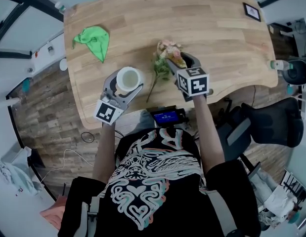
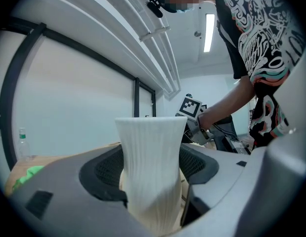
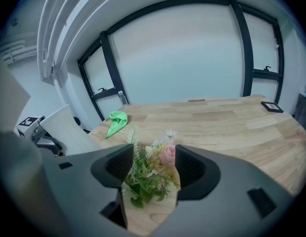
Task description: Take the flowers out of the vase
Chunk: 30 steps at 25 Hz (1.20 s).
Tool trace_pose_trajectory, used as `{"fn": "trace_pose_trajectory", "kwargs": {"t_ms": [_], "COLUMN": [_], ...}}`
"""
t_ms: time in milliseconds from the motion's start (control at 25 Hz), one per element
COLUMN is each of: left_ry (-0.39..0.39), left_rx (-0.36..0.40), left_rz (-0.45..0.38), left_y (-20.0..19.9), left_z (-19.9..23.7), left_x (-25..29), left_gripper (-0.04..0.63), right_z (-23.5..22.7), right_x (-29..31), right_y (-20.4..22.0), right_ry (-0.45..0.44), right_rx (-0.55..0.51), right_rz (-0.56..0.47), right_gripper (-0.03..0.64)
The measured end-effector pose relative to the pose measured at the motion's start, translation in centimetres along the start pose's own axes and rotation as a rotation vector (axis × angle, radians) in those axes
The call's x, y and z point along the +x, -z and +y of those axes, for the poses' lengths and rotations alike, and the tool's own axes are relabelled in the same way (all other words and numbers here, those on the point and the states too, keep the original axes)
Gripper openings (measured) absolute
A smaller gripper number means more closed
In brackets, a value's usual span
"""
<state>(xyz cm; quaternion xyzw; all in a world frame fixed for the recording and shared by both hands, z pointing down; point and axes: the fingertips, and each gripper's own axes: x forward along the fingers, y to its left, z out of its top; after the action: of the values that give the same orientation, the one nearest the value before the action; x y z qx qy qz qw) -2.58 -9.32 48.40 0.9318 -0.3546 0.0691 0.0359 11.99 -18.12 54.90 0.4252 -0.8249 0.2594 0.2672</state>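
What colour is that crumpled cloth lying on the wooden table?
The cloth is bright green; the head view shows it best.

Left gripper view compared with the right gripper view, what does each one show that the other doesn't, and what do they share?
Only the left gripper view: the person's patterned shirt and a ceiling light, plus the left hand-held gripper clamped on the white vase. Only the right gripper view: the flowers lying between the jaws of the open right hand-held gripper, and a small black frame. Both: the wooden table, the green cloth, and probably the vase, a pale shape at the right view's left edge.
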Motion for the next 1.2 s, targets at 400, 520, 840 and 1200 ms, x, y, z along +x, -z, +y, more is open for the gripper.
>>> {"fn": "trace_pose_trajectory", "kwargs": {"t_ms": [400,520,840,1200], "left_ry": [0.018,0.017,-0.003,-0.173], "left_rx": [0.0,0.0,-0.017,-0.058], "left_rz": [0.002,0.002,0.009,-0.063], "left_y": [-0.4,-0.7,-0.9,-0.2], "left_z": [-0.2,0.0,0.4,3.4], "left_x": [-0.3,-0.9,-4.8,-8.4], "left_gripper": [0.333,0.334,0.334,0.333], "right_z": [0.3,0.2,-0.1,2.7], "right_x": [-1.7,-2.5,-3.9,-5.7], "right_y": [-2.2,-3.1,-3.0,-2.8], "right_ry": [0.039,0.054,0.099,0.009], "right_rx": [-0.028,-0.035,-0.041,-0.058], "right_rz": [-0.09,-0.132,-0.17,-0.264], "right_gripper": [0.236,0.236,0.235,0.235]}}
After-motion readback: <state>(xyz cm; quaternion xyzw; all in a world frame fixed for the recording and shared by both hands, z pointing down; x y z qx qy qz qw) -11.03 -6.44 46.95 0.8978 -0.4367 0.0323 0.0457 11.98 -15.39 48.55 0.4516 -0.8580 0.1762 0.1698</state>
